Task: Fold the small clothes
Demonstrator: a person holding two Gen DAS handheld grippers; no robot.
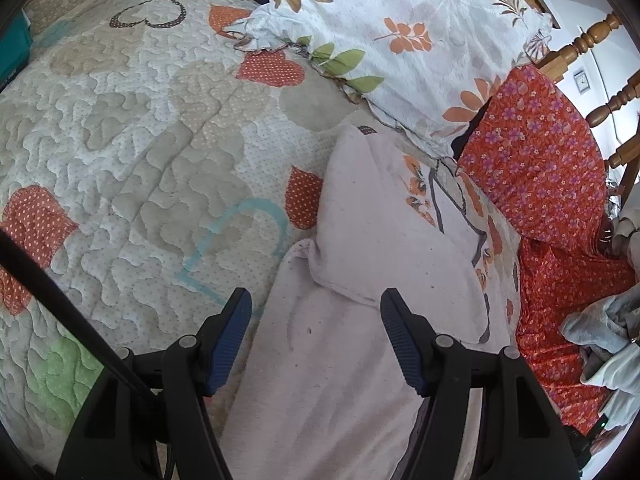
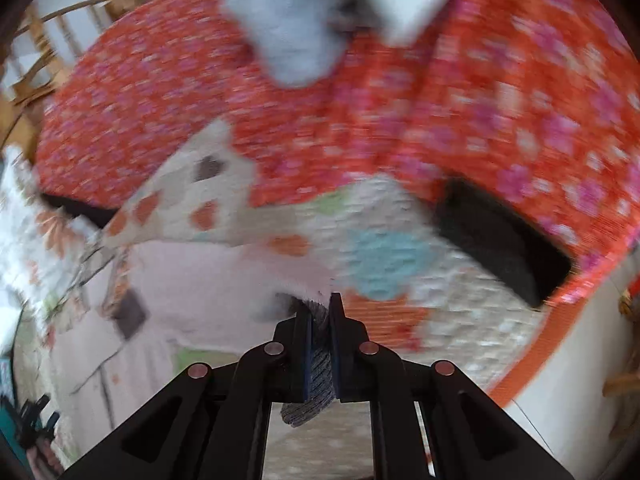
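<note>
A pale pink garment [image 1: 360, 240] lies partly folded on the heart-patterned quilt [image 1: 140, 160]. My left gripper [image 1: 316, 300] hovers just over its near part. The blue pads stand well apart and the cloth passes under them unpinched. In the blurred right wrist view my right gripper [image 2: 322, 308] is shut on a strip of grey ribbed cloth [image 2: 316, 380], which hangs down between the fingers. That strip meets the edge of the pink garment [image 2: 208, 280], which stretches away to the left. I cannot tell whether the ribbed strip is part of it.
A red floral cloth [image 1: 540, 160] covers the right side, with a floral pillow [image 1: 400, 40] behind it. A heap of pale grey clothes [image 1: 600, 340] sits on the red cloth. Turned wooden rails [image 1: 592, 40] stand at the far right. A dark gap [image 2: 500, 240] shows under the red cloth.
</note>
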